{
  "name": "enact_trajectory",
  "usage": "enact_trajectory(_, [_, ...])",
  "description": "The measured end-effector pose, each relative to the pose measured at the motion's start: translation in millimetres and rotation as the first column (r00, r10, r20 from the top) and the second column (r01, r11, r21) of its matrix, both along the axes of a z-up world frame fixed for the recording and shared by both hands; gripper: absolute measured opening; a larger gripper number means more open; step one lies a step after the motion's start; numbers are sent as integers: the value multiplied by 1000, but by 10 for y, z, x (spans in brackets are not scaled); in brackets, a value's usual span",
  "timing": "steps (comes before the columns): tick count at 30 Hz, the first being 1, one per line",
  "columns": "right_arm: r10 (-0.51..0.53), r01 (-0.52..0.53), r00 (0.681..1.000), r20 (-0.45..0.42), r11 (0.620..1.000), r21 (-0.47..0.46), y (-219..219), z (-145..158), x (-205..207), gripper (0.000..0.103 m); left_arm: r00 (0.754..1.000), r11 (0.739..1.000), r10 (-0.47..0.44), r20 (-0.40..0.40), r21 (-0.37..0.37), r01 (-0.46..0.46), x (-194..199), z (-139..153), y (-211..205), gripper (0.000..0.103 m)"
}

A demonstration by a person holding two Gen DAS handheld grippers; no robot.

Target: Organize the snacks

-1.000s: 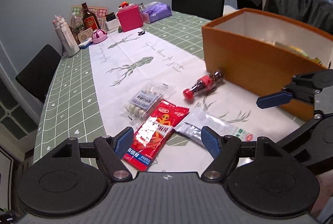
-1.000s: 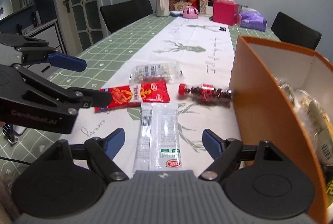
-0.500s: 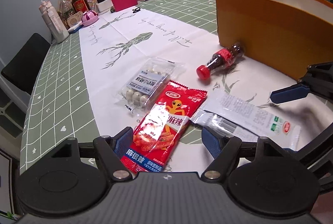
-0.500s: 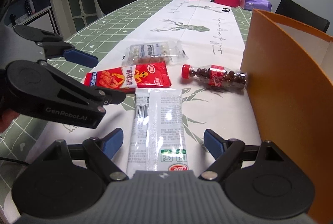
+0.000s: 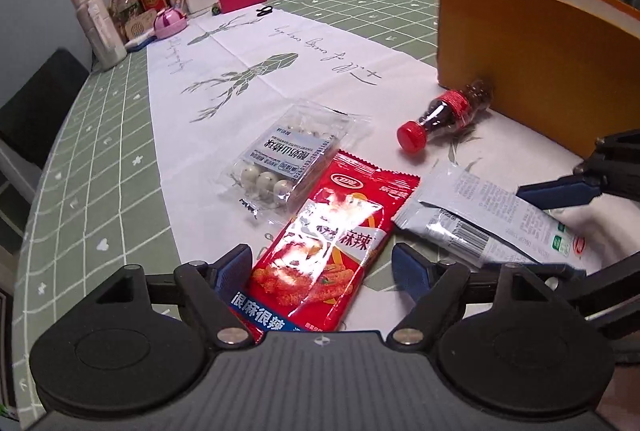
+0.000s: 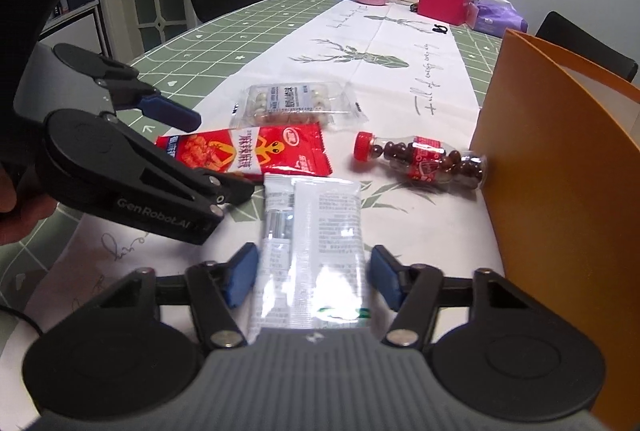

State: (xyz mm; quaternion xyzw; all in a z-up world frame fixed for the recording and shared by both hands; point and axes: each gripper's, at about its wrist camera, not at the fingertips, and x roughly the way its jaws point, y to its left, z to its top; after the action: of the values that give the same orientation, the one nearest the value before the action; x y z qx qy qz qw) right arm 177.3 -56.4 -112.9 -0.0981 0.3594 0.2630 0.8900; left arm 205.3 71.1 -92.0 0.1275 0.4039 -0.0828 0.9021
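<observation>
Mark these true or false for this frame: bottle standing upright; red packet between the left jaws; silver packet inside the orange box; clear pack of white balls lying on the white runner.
1. The bottle stands upright. False: it lies on its side against the orange box.
2. The red snack packet lies between the left gripper jaws. True.
3. The silver packet is inside the box. False: it lies on the table between the right gripper jaws.
4. The clear pack of white balls lies on the white runner. True.
</observation>
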Motion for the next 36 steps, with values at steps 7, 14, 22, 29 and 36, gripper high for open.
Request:
enact_trajectory(7, [-9,9,1000,-4,1000,-2,-52,0,10,51,995,986,84,-50,-141,-90,49,-33,190,99])
enact_trajectory(14, [-16,16,1000,-4,1000,2,-92,-10,-20,52,991,985,94,-97,-139,-107,-49,35,85,77])
enact_trajectory(22, [-17,17,1000,-9,1000,-5,-178,-1,-63,52,976,983,120,-183,-117,-143,-277,91,-93,74])
enact_trajectory(29, [-9,9,1000,-8,1000,-8,-256,-5,-118,53,949,944,177,-262,-228,-239,-467,149,-41,75])
enact_trajectory(36, [17,-17,1000,-12,999,-34,-305,-5,-183,72,979,960,125,-160,-232,-160,-539,167,-116,89])
